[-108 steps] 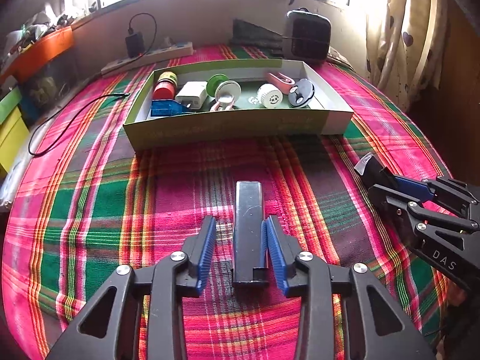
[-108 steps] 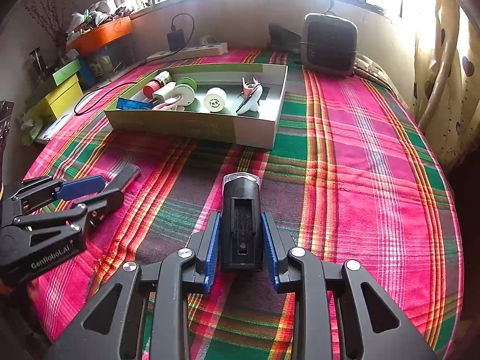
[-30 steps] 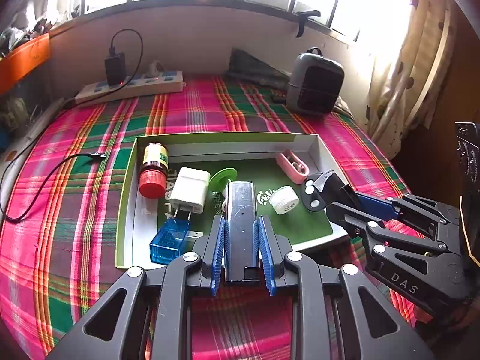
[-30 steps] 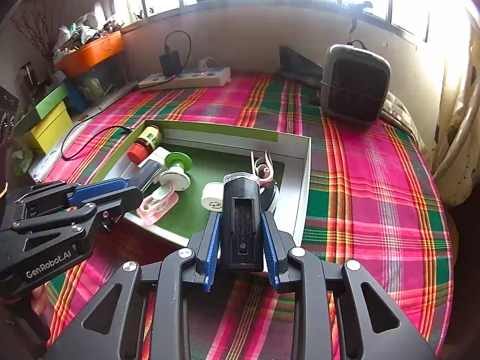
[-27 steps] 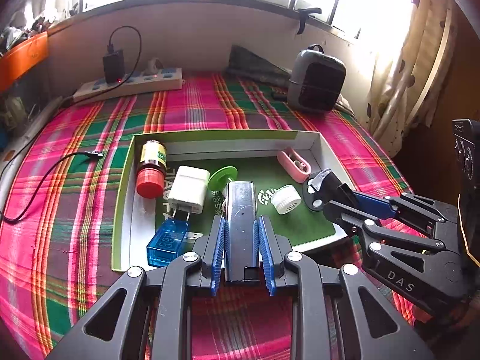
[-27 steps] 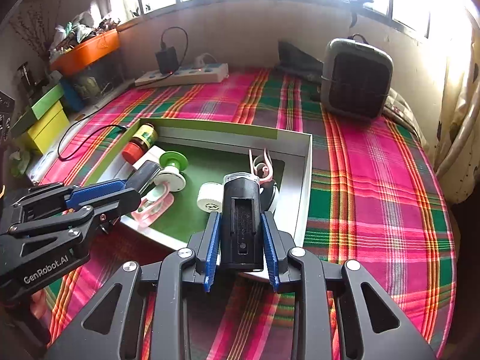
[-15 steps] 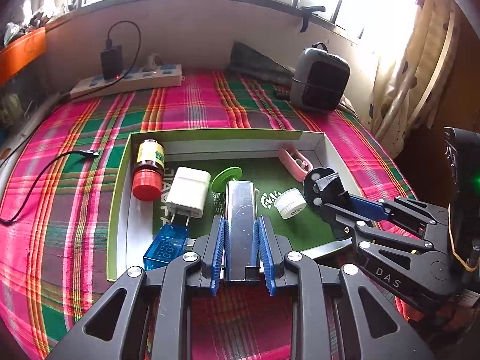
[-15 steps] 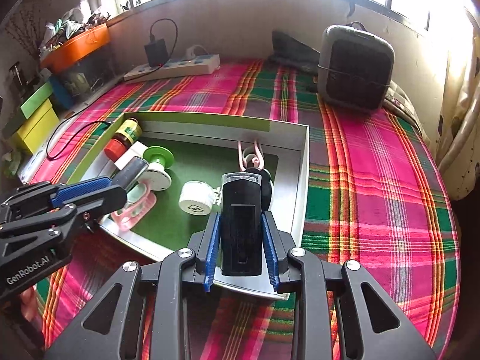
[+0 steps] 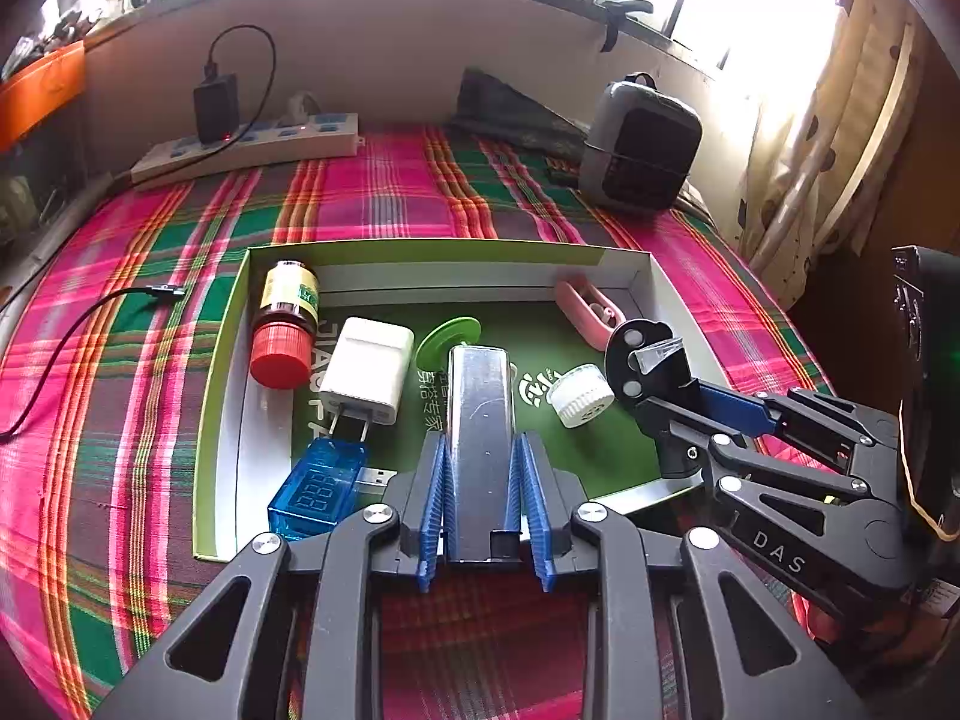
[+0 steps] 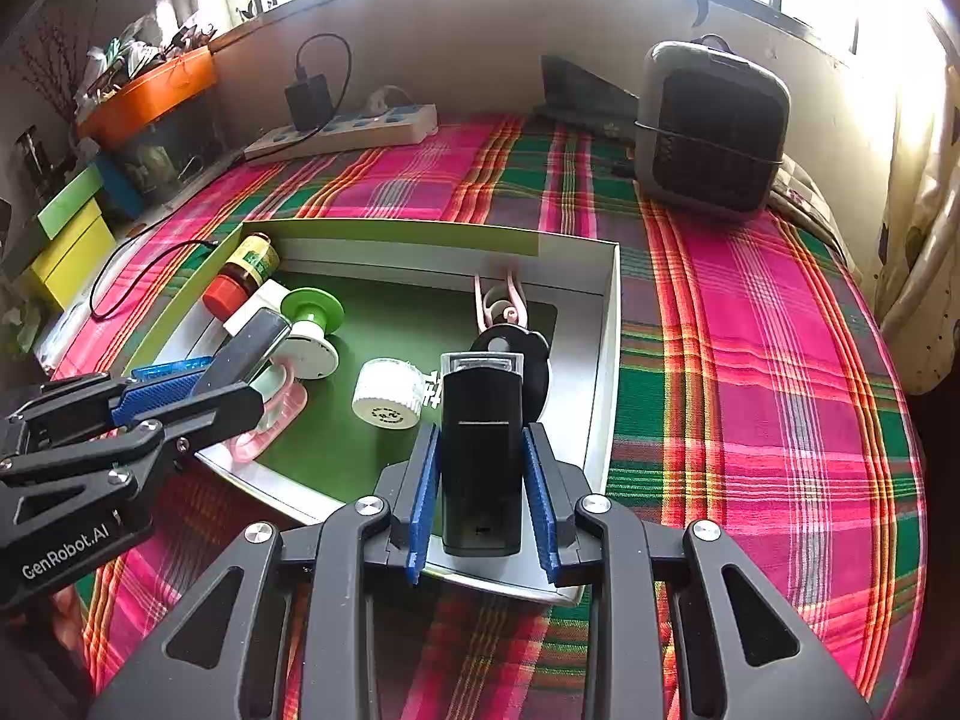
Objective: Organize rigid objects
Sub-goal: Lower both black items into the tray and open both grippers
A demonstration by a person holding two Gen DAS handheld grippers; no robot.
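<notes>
My left gripper (image 9: 483, 516) is shut on a long dark metallic bar (image 9: 480, 420) and holds it over the front of the green-lined box (image 9: 420, 252). My right gripper (image 10: 483, 504) is shut on a black clip-like block (image 10: 480, 444) over the box's right front corner (image 10: 606, 360). The box holds a red-capped bottle (image 9: 282, 324), a white charger (image 9: 366, 369), a blue USB meter (image 9: 318, 495), a green spool (image 9: 447, 339), a white round cap (image 9: 579, 402), a pink clip (image 9: 585, 312) and a black disc (image 10: 510, 348).
A grey heater (image 10: 711, 126) stands at the back right. A white power strip with a plugged charger (image 9: 246, 147) lies at the back left, and a black cable (image 9: 78, 324) trails left. Orange and yellow bins (image 10: 150, 90) stand at the far left. A curtain (image 9: 828, 120) hangs at the right.
Both grippers picked their objects up from the cloth and carried them forward over the box. In the last half second both sank a little lower towards the box floor.
</notes>
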